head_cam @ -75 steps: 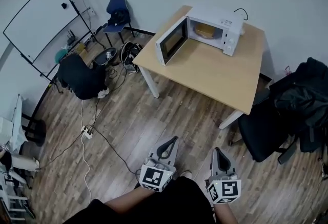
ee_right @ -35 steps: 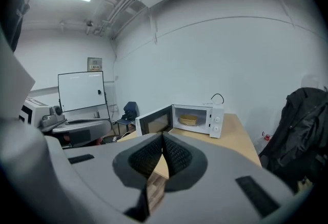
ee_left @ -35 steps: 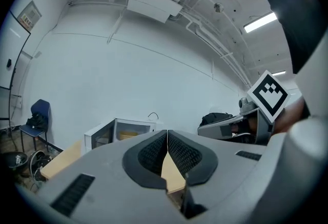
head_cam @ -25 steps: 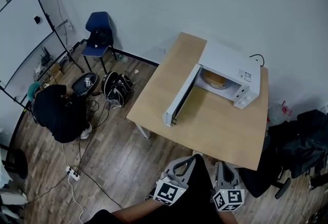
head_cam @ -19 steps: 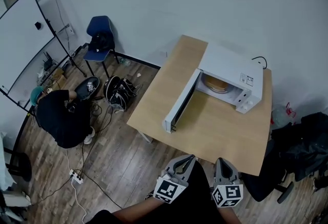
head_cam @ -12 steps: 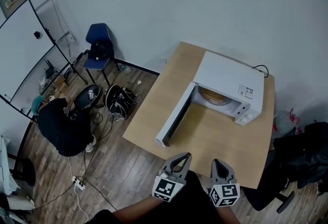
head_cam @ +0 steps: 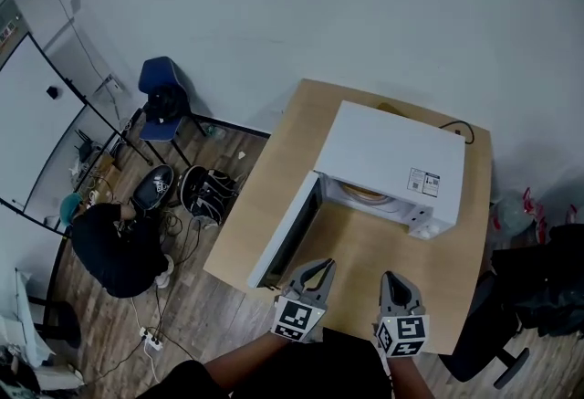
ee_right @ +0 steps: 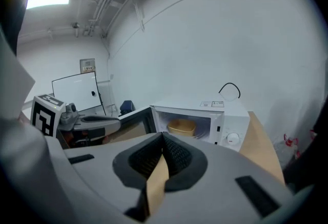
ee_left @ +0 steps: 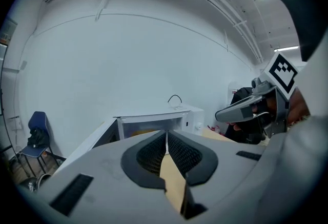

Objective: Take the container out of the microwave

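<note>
Container [ee_right: 181, 126] sits inside microwave [head_cam: 388, 160] on counter [head_cam: 274, 171], door [head_cam: 285, 240] open. Approach step. Left gripper [head_cam: 319, 267] and right gripper [head_cam: 392, 279] near microwave front, fingers together, empty. Next, probably: open fingers, reach inside.

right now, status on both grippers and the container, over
Left gripper shut, empty; right gripper shut, empty. Tan bowl-like container inside white microwave, untouched. Microwave door open, nothing seen blocking the opening.

Left tool [head_cam: 316, 268] and right tool [head_cam: 393, 279] both closed, empty.
</note>
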